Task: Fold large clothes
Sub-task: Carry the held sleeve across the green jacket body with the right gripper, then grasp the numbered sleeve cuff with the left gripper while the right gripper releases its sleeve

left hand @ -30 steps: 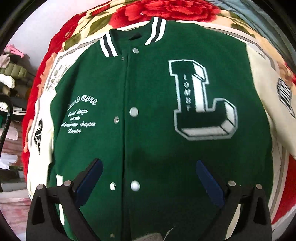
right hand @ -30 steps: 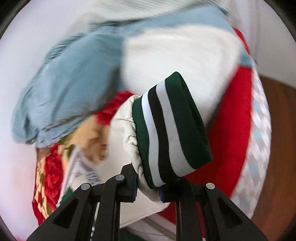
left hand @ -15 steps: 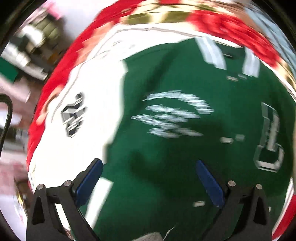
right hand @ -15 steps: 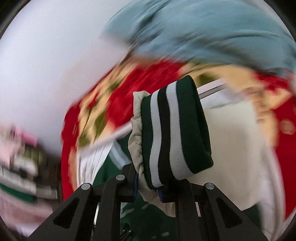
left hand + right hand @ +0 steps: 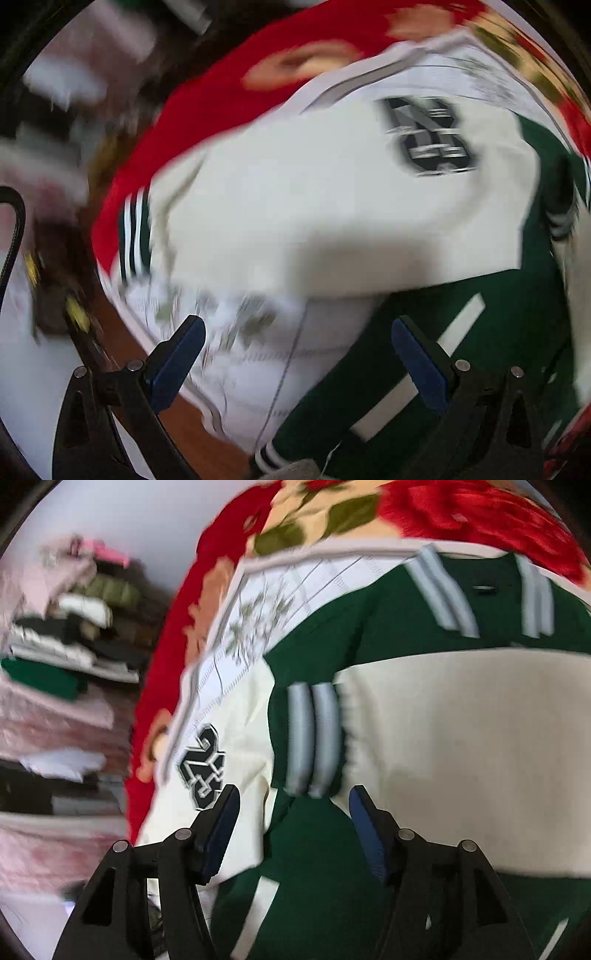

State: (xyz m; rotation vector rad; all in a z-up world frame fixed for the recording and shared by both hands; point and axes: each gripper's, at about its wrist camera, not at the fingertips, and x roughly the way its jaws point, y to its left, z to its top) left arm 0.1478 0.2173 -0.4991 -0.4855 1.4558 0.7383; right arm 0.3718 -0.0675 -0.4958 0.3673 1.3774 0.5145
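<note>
While the right gripper (image 5: 293,830) is hanging over the folded-in sleeve, its fingers (image 5: 218,830) have just been opening and are now standing apart with nothing pinched; the striped cuff (image 5: 312,738) is lying just ahead of the tips, free of the pads. The varsity jacket (image 5: 388,635) is lying front-up on the floral blanket (image 5: 461,509) covering the bed, collar toward the far edge in the right view. That cream right sleeve (image 5: 461,757) is running crosswise over the green chest, its long axis across the body and the cuff ending close to the opposite shoulder seam. The other sleeve (image 5: 314,221), bearing the number patch (image 5: 428,140), is lying out to the side, not yet folded. The left gripper (image 5: 297,354) is hanging directly over this sleeve's lower edge, fingers (image 5: 177,354) spread wide and holding nothing, though heavy blur is hiding how close the tips are to the cloth. Its cuff (image 5: 135,236) is lying ahead and to the left of those fingers, near the blanket's edge. Judging by this, the left hand is the nearer one for carrying that sleeve across the chest.
</note>
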